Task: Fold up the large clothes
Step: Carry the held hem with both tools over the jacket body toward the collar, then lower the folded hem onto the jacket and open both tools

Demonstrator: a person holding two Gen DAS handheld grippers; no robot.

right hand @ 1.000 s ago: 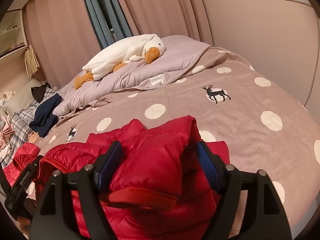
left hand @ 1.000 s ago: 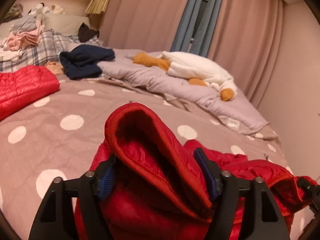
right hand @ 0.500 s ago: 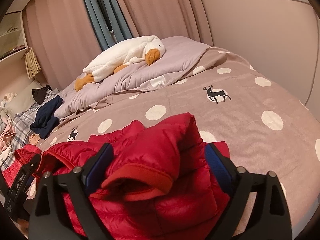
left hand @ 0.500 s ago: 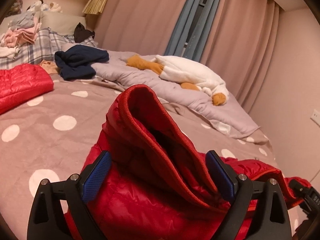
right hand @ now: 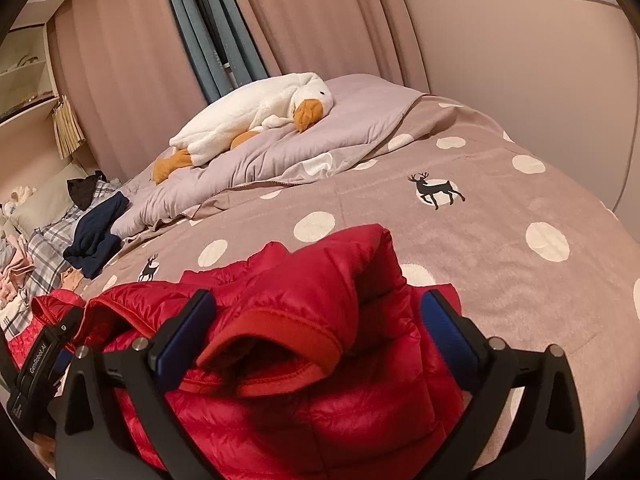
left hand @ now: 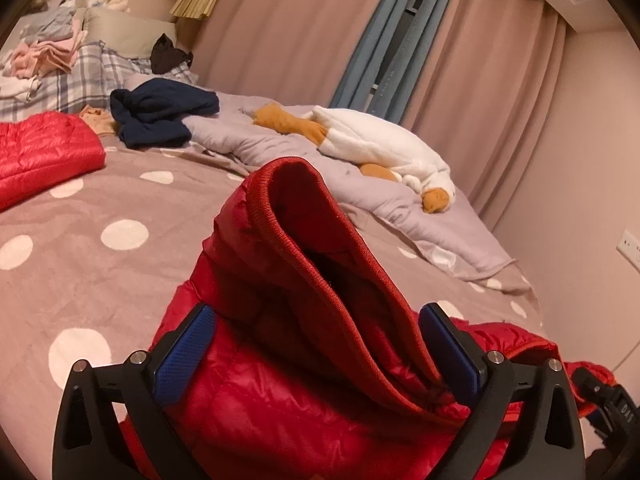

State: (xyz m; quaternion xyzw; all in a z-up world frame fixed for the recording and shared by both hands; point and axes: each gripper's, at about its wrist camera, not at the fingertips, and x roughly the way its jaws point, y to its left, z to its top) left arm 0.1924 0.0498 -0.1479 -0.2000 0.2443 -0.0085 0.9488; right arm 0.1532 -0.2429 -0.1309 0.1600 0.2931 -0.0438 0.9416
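Your left gripper [left hand: 316, 344] stands released, its blue pads wide apart with the red down jacket [left hand: 304, 380] bulging up between them; the fabric brushes the right-hand pad but nothing is pinched. Your right gripper [right hand: 316, 332] is released too, jaws spread either side of a sleeve cuff [right hand: 272, 340] that sits loose in the gap. The jacket lies bunched on the polka-dot bedspread [left hand: 88, 276] directly under both tools, at your 6 o'clock in each wrist view, and its bulk runs crosswise from 9 to 3 o'clock between the two grippers, so neither hand is clearly nearer; each sits over its own end. In the left view the ribbed hem or cuff opening [left hand: 288, 200] rears up toward 12 o'clock, above the pads instead of between them, so I judge any fresh grasp there would need the tool to reach forward and up to catch that edge. A second red garment [left hand: 44, 152] lies well apart at 10 o'clock, with a navy garment [left hand: 160, 116] and a plush goose [left hand: 380, 148] farther back toward 12.
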